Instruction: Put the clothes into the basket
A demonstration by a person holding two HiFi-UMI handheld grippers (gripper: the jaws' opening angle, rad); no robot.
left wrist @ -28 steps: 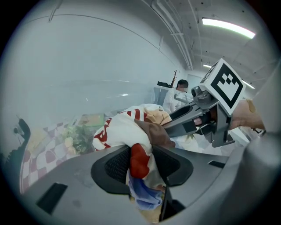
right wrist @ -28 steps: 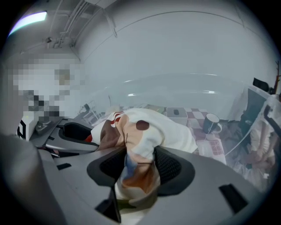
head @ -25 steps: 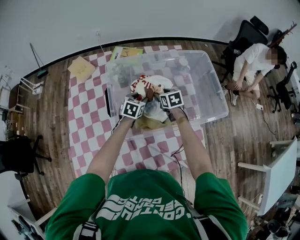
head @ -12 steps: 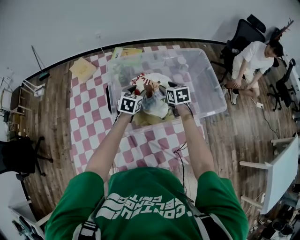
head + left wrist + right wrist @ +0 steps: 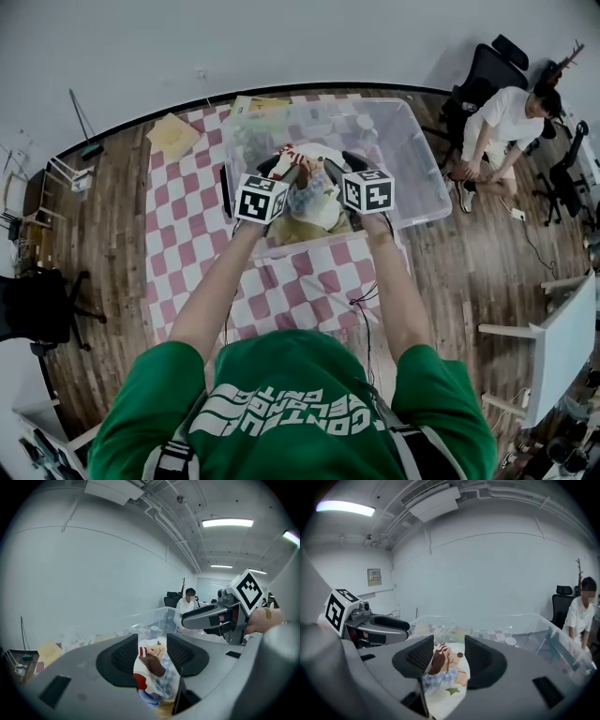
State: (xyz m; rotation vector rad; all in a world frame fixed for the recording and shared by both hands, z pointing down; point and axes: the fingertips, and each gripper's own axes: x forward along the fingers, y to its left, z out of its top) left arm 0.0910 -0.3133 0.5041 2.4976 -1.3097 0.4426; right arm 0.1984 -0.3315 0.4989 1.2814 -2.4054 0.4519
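A white garment [image 5: 315,201] printed with a cartoon dog hangs bunched between my two grippers, above the near part of the clear plastic basket [image 5: 417,183]. My left gripper [image 5: 289,174] is shut on its left side; in the left gripper view the cloth [image 5: 151,666] fills the gap between the dark pads [image 5: 124,654]. My right gripper [image 5: 334,172] is shut on the other side, and in the right gripper view the garment [image 5: 446,671] is pinched the same way. Both grippers point ahead and slightly down, side by side. The garment's lower part is hidden behind the gripper bodies.
The basket stands on a red-and-white checked cloth [image 5: 183,239] over a table on a wooden floor. Some items lie in the basket's far left corner [image 5: 251,142]. A yellow paper [image 5: 172,137] lies far left. A person [image 5: 497,127] sits on a chair at the right.
Both grippers have risen together with the garment, lifting it higher above the basket's near side. The cloth stays pinched in both.
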